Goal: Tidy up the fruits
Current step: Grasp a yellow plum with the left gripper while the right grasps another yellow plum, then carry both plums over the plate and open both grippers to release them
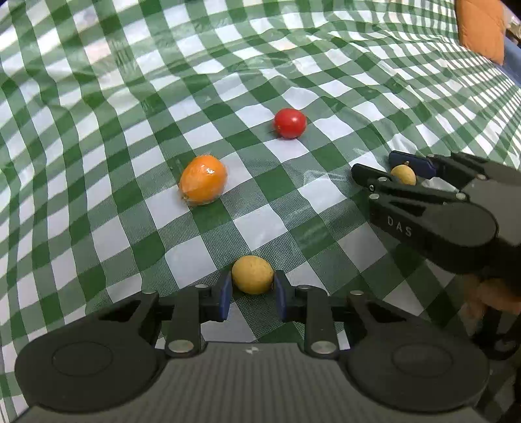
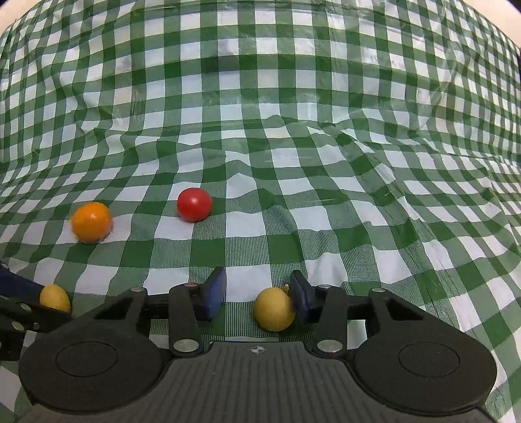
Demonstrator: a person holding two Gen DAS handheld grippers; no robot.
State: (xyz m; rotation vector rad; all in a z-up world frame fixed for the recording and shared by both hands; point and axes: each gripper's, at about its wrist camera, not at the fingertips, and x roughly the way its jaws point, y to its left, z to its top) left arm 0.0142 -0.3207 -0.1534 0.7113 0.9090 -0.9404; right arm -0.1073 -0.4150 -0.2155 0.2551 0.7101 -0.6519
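A yellow-tan round fruit (image 1: 252, 275) sits between the blue pads of my left gripper (image 1: 253, 293), which is shut on it at table level; it also shows in the right wrist view (image 2: 54, 297). My right gripper (image 2: 257, 297) is open around a second yellow-tan fruit (image 2: 274, 309), which rests against its right pad with a gap to the left pad; the pair also shows in the left wrist view (image 1: 403, 174). An orange fruit in clear wrap (image 1: 203, 179) (image 2: 91, 222) and a red tomato-like fruit (image 1: 289, 123) (image 2: 194, 204) lie loose on the cloth ahead.
A wrinkled green-and-white checked tablecloth (image 2: 260, 114) covers the whole surface. An orange cushion (image 1: 482, 29) stands beyond the far right edge of the table. The person's hand (image 1: 495, 293) holds the right gripper at the right.
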